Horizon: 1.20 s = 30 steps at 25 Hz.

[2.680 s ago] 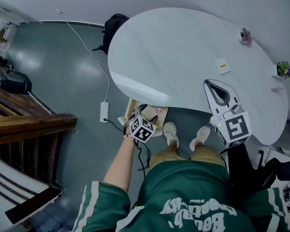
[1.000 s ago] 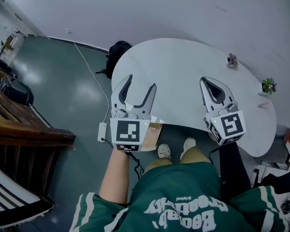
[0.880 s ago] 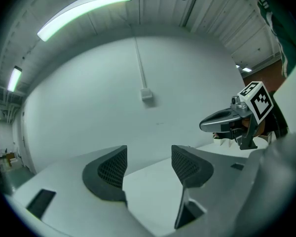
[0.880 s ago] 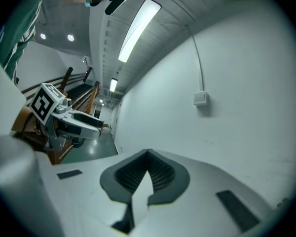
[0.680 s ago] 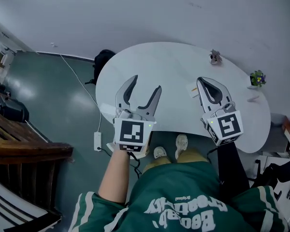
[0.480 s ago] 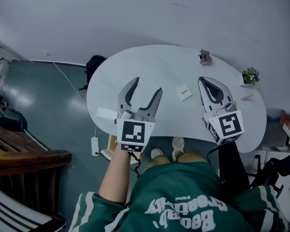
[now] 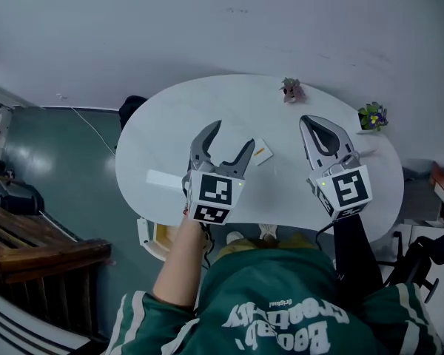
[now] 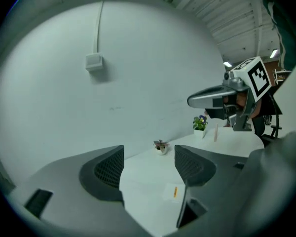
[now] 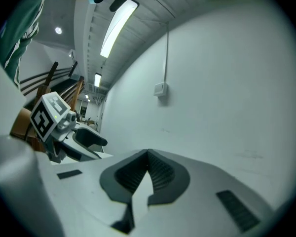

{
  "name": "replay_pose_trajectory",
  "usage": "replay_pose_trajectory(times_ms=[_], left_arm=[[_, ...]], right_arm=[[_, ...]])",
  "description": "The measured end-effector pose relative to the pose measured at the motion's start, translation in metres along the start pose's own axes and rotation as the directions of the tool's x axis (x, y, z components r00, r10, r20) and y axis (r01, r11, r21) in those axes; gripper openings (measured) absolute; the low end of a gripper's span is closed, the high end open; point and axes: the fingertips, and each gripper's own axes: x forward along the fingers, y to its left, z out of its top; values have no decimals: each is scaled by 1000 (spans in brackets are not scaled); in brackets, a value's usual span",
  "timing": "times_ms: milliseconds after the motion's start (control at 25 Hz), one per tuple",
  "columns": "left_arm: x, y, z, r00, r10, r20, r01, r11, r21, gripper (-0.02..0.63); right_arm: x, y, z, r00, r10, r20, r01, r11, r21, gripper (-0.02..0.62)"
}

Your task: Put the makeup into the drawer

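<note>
A small white makeup packet [image 7: 260,151] with an orange stripe lies on the white oval table [image 7: 207,102]. My left gripper [image 7: 231,135] hovers over the table with the packet just beside its right fingertip, apart from it. Its jaws have just been opening and nothing is between them. In the left gripper view the packet [image 8: 171,191] lies on the table just beyond the left gripper [image 8: 149,164]. My right gripper [image 7: 311,122] is shut and empty over the table's right part; its pads [image 9: 148,157] meet. An open drawer [image 7: 158,237] with a light wood inside shows under the table's near-left edge.
A tiny potted plant [image 7: 291,89] stands at the table's far edge and a pot of purple flowers [image 7: 371,115] at its far right. A pale white rectangle [image 7: 163,178] lies on the table's left part. A white wall rises behind the table; dark wooden furniture [image 7: 37,257] is at the left.
Both grippers have moved forward over the table. The left one has come down toward the packet with its jaws a little wider. The drawer now sits nearer the person's left.
</note>
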Motion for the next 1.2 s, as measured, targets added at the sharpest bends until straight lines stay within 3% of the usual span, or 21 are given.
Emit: replay_pose_trajectory(times_ms=[160, 320, 440, 640, 840, 1000, 1200], left_arm=[[38, -21, -35, 983, -102, -152, 99, 995, -29, 324], [67, -39, -77, 931, -202, -303, 197, 979, -47, 338], [81, -51, -103, 878, -252, -406, 267, 963, -21, 354], [98, -74, -143, 761, -347, -548, 383, 922, -53, 380], [115, -88, -174, 674, -377, -635, 423, 902, -87, 402], [128, -98, -187, 632, -380, -675, 439, 894, -92, 414], [137, -101, -201, 598, -352, -720, 456, 888, -55, 430]], right_arm=[[3, -19, -19, 1000, 13, -22, -13, 999, 30, 5], [6, -30, -32, 999, 20, -34, -18, 998, 52, 4], [9, -34, -39, 999, 27, -40, -24, 997, 67, 5], [9, -40, -48, 999, 26, -48, -21, 996, 91, 5], [5, -49, -57, 998, 12, -60, -6, 995, 104, 5], [-3, -61, -61, 998, -13, -65, 20, 994, 106, 5], [-9, -80, -65, 996, -54, -72, 62, 992, 111, 3]])
